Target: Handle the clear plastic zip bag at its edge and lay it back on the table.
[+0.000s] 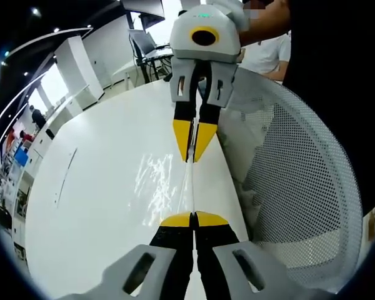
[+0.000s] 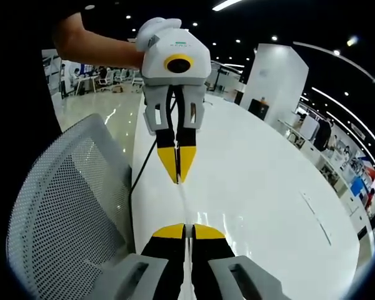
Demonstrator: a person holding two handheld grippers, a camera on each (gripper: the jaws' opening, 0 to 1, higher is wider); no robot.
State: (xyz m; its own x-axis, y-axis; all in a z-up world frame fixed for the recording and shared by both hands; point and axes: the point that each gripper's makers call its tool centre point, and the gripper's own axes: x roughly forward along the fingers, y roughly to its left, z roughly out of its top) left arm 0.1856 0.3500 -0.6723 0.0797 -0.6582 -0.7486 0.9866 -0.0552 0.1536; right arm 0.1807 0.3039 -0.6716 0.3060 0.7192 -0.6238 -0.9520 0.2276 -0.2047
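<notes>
Above the near edge of the white surface (image 1: 100,206), you hold the clear plastic zip bag (image 1: 188,181) stretched edge-on between your two tongs. In the left gripper view, your left tongs (image 1: 194,218) rise from the bottom with their yellow tips pressed together on one end of the bag, no gap between them. The bag runs away from them as a thin, pale, upright strip to your right tongs (image 1: 191,156), which point back toward the camera with their yellow tips pinched together on the far end. Glare on the surface just left of the bag makes its lower outline hard to trace, so you cannot tell whether it touches the surface.

In the right gripper view the same arrangement shows mirrored: your right tongs (image 2: 188,230) are closed at the bottom on the bag (image 2: 184,197), and your left tongs (image 2: 178,177) face them, closed on the other end. A bare forearm reaches in from the upper left to the left tool's white body.

A grey mesh office chair (image 1: 300,187) stands just beside the surface edge, under and beside the bag. An open office with white pillars, desks and ceiling lights lies behind.
</notes>
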